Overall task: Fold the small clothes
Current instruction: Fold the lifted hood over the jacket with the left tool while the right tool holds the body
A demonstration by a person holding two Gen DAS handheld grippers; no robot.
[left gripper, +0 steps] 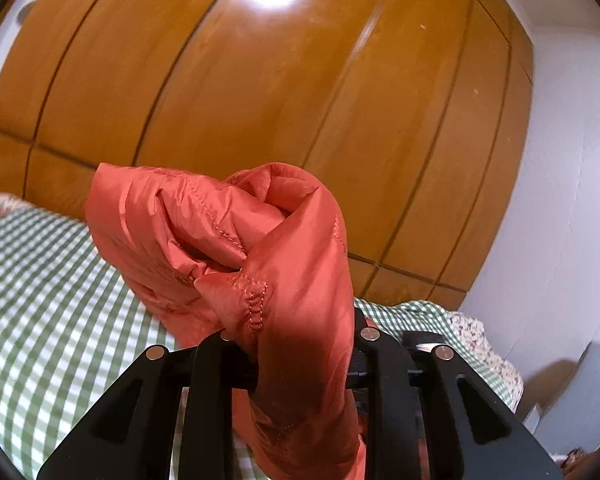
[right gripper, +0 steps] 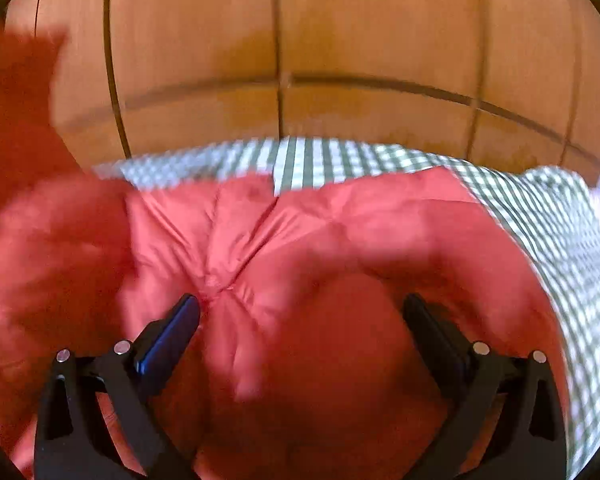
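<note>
Up close, the left gripper [left gripper: 300, 364] had its jaws pinched on a bunched edge of the orange jacket [left gripper: 236, 240], holding that part raised above the checked bedspread [left gripper: 48, 280]. The right gripper [right gripper: 300, 312] was spread wide, its fingers straddling the quilted jacket body, which lay directly ahead and below on the bed, apparently running left to right. The right gripper looked nearer the flat part, so the next grasp was probably its own. Beyond stood the wooden wardrobe [left gripper: 300, 100].
</note>
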